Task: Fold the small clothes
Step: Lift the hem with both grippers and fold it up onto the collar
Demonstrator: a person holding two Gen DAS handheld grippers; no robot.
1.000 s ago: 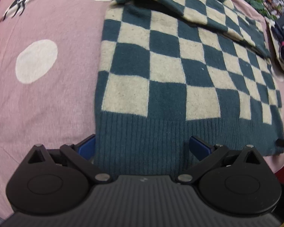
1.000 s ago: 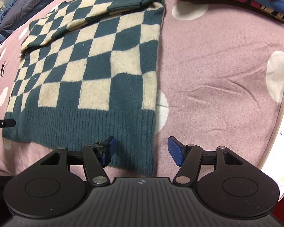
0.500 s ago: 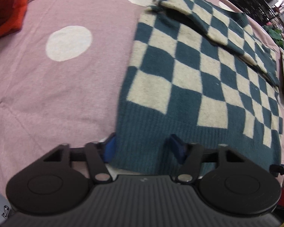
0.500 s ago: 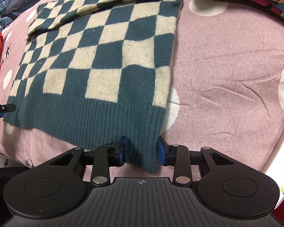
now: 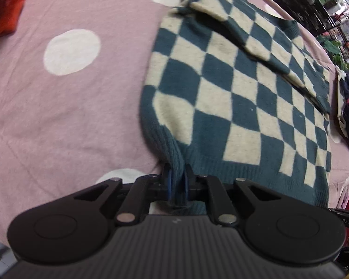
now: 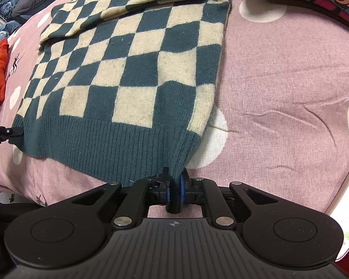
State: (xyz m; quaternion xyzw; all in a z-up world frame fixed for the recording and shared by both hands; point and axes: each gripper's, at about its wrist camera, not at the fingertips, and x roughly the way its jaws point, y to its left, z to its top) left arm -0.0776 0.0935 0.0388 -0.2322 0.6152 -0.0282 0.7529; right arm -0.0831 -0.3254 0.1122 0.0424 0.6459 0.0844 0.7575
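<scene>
On pink dotted bedspread (image 6: 279,74): both grippers just clamped onto checkered sweater's (image 6: 132,69) ribbed hem.

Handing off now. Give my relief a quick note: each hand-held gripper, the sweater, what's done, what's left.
Left hand-held gripper: jaws have just closed, pinching the ribbed hem at the checkered sweater's left corner.
Right hand-held gripper: jaws have just closed on the hem at the right corner.
Sweater lies flat on the pink dotted bedspread, sleeves already folded across the top.
Left: lift the hem and fold it toward the collar.

Sweater (image 6: 132,69) collar cut off.
</scene>
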